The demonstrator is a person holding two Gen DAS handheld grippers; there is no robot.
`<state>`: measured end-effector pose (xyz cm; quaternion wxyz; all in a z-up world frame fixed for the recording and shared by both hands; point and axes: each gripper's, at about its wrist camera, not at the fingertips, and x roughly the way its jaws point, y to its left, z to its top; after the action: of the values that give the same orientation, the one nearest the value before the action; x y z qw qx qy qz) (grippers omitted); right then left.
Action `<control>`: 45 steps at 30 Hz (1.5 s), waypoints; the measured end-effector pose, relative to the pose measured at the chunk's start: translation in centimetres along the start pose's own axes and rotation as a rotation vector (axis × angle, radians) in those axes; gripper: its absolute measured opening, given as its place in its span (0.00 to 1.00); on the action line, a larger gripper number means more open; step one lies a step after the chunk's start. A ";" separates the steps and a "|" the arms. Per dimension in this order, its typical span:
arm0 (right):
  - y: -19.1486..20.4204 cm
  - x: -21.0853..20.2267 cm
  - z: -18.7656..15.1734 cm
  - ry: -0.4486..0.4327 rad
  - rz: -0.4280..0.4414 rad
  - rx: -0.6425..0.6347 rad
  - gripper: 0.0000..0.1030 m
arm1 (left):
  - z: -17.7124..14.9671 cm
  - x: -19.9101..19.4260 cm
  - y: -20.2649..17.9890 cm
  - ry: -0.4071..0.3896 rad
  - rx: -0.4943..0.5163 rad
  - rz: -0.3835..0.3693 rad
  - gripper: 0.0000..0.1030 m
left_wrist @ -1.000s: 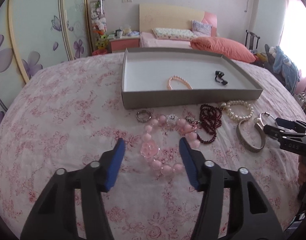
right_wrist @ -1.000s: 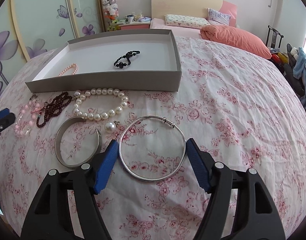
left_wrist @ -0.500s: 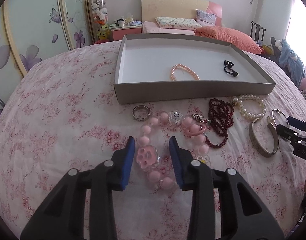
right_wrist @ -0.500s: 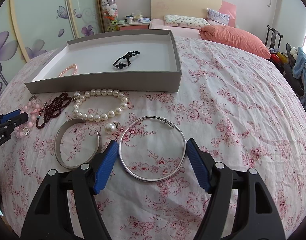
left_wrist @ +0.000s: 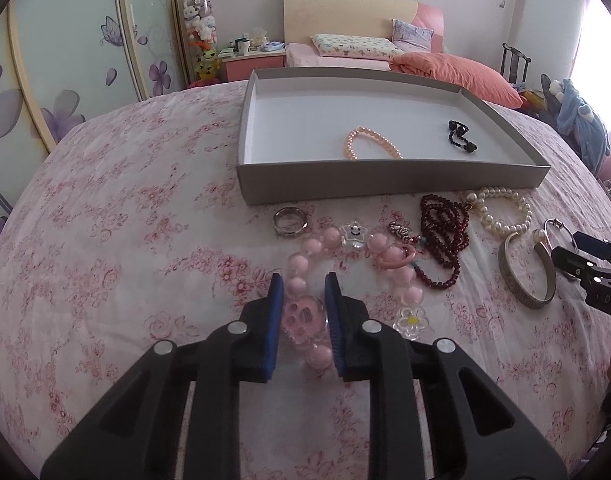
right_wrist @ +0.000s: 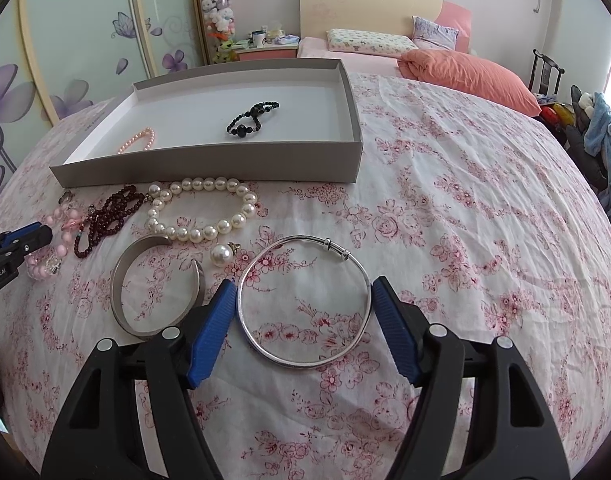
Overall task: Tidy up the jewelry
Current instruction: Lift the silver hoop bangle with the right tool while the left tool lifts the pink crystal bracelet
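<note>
My left gripper [left_wrist: 304, 284] is shut on the paw charm of the pink bead bracelet [left_wrist: 309, 248], which lies on the floral bedspread. My right gripper [right_wrist: 304, 288] is open, its jaws on either side of a thin silver bangle [right_wrist: 305, 304] that lies flat. The grey tray [left_wrist: 389, 178] holds a small pink bracelet [left_wrist: 371, 145] and a black bead bracelet [left_wrist: 459, 136]. In front of the tray lie a silver ring [left_wrist: 291, 222], a dark red bead strand [left_wrist: 443, 236], a pearl bracelet [right_wrist: 201, 210] and a wide silver cuff [right_wrist: 153, 284].
A loose pearl [right_wrist: 221, 255] lies between cuff and bangle. Pillows [left_wrist: 453, 76] and a headboard stand behind the tray. A chair with a blue plush toy [left_wrist: 577, 116] is at the far right. Wardrobe doors run along the left.
My left gripper has moved down onto the pink bead bracelet and its jaws have closed on the paw charm. The right gripper has stayed open around the silver bangle.
</note>
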<state>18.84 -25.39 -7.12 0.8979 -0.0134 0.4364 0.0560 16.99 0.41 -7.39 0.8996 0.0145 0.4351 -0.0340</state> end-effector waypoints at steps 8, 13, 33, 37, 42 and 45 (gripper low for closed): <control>0.2 -0.1 -0.2 0.001 -0.007 -0.002 0.68 | -1.0 -0.8 0.7 0.009 0.022 0.001 0.22; 0.3 0.0 -0.1 0.016 -0.010 -0.006 0.68 | -1.2 -0.9 0.4 0.014 0.038 -0.005 0.41; 0.1 -1.3 -0.9 -0.025 0.013 0.032 0.67 | -0.9 -3.6 2.7 -0.079 -0.085 -0.101 0.21; 0.1 -1.7 -1.0 -0.037 0.024 0.039 0.68 | -0.9 -4.3 3.0 -0.104 -0.108 -0.138 0.21; 0.2 -2.2 -0.9 -0.055 0.035 0.047 0.68 | -0.6 -5.2 3.2 -0.139 -0.133 -0.172 0.21; 0.3 -2.4 -0.9 -0.066 0.039 0.050 0.68 | -0.6 -5.7 3.3 -0.156 -0.143 -0.183 0.21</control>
<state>16.65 -25.33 -5.78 0.9107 0.0191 0.4079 0.0628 13.26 4.02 -3.33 0.9226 -0.0919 0.3646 -0.0857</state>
